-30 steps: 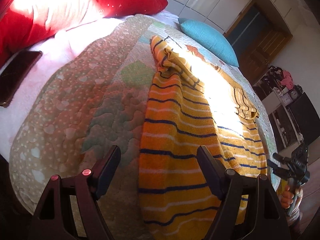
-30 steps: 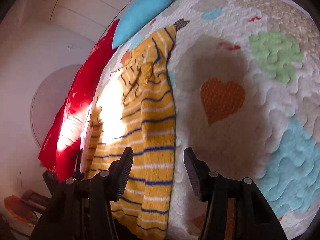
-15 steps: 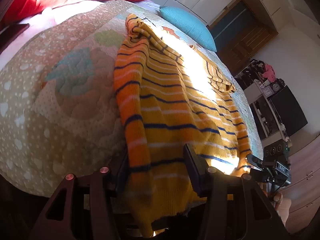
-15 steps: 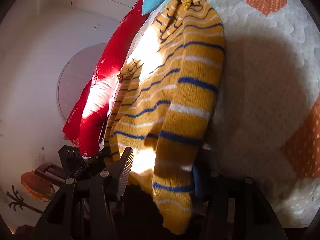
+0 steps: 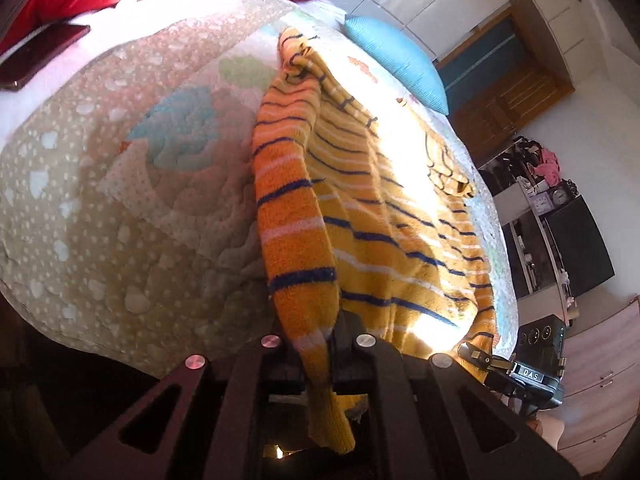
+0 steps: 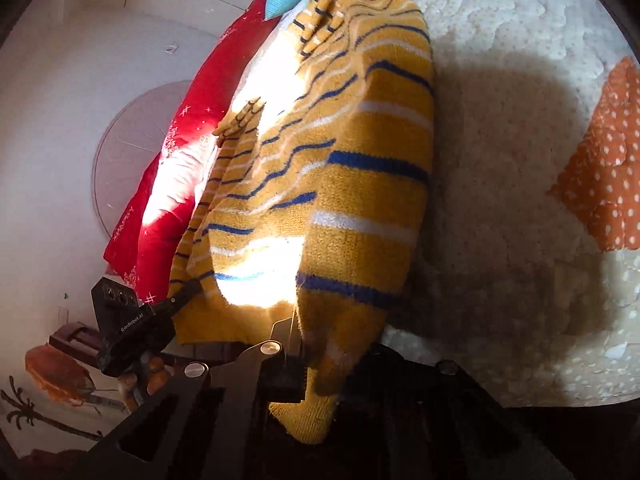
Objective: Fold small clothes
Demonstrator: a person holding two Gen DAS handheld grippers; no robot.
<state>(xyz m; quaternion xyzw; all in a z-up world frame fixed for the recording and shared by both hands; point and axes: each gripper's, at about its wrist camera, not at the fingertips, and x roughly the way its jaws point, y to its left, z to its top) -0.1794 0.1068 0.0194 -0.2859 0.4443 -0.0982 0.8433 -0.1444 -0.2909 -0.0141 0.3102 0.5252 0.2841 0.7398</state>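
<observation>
A: Where is the sweater [image 5: 384, 216] right now?

B: It lies lengthwise on the quilted bed [image 5: 120, 208], collar end up toward twelve o'clock near the blue pillow [image 5: 396, 60], hem end down at six o'clock by the bed's near edge. The far sleeve is bunched near the collar, and the other sleeve [image 5: 448, 168] lies out at about two o'clock in the left view.

A: And the tools?

B: The left tool [image 5: 320, 348] is clamped on one hem corner; the knit runs between its fingers and hangs out below them. The right tool [image 6: 316, 356] is clamped on the opposite hem corner in the same way. Each view shows the other tool low at the hem: at four o'clock from the left, at eight o'clock from the right.

A: So how much folding is done?

B: Very little, I judge. The body is spread in a single layer with ripples across it, and the two gripped corners are raised off the quilt. No finished crease shows, and the sleeves are not tucked in.

A: What is left?

B: Nearly all of it, as I read it: carry the hem up toward the collar, lay it down flat, deal with the sleeves, then fold the bundle smaller. The red pillow [image 6: 168, 184] and the dark phone [image 5: 40, 56] beyond it lie well clear of the sweater.
</observation>
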